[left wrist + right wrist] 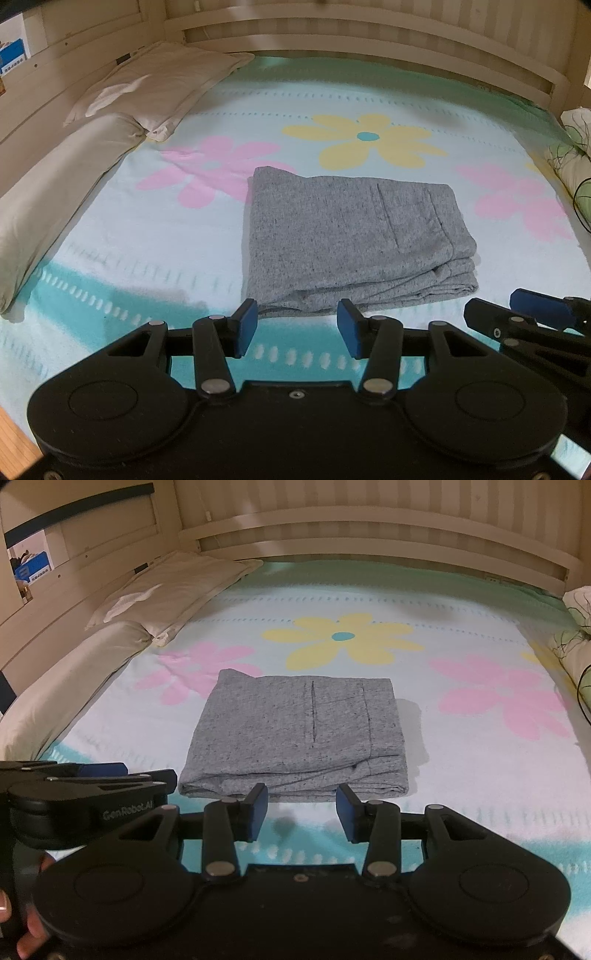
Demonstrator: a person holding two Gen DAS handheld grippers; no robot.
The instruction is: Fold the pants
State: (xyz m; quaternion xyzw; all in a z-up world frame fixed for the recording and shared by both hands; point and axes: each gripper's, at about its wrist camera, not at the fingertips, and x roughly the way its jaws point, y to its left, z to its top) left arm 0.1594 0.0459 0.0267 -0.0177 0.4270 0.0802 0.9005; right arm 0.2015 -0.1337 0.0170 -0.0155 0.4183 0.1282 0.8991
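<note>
Grey pants [354,236] lie folded into a compact rectangle on the flowered bed sheet [147,229], pocket seam facing up. In the right wrist view the same grey pants [299,734] lie straight ahead, layered edges toward me. My left gripper [297,326] is open, its blue pads just short of the pile's near edge with nothing between them. My right gripper [301,812] is also open and empty, hovering in front of the pile's near edge. Each gripper shows at the side of the other's view, the right gripper [532,317] and the left gripper [110,775].
Two pale pillows [147,85] lie along the left side by the wooden bed frame [332,33]. A green-patterned pillow [569,162] and a dark cable sit at the right edge. A hand [22,926] shows at the lower left.
</note>
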